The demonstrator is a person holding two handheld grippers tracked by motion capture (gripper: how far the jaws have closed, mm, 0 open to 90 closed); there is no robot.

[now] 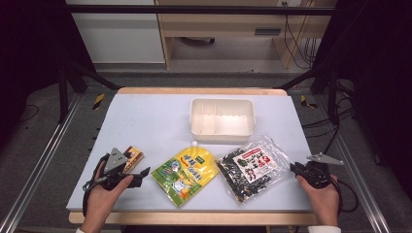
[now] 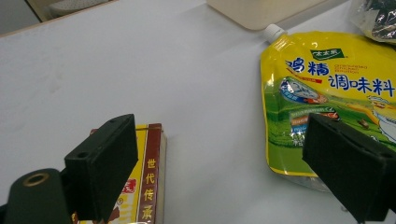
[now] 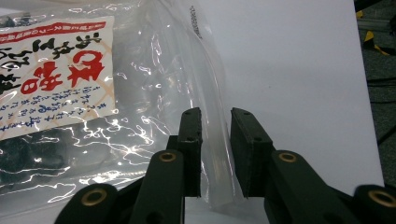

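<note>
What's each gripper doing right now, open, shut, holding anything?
Left gripper: open, holding nothing, a small red-and-yellow box by one jaw.
Right gripper: jaws narrowed around the clear bag's edge; a firm grip cannot be told.

I work in what looks like a lab recording bay: a white-topped table (image 1: 145, 121) framed by black metal struts (image 1: 73, 73), cables (image 1: 296, 39) trailing over grey flooring, plywood furniture (image 1: 167, 48) behind, probably a workbench.
</note>
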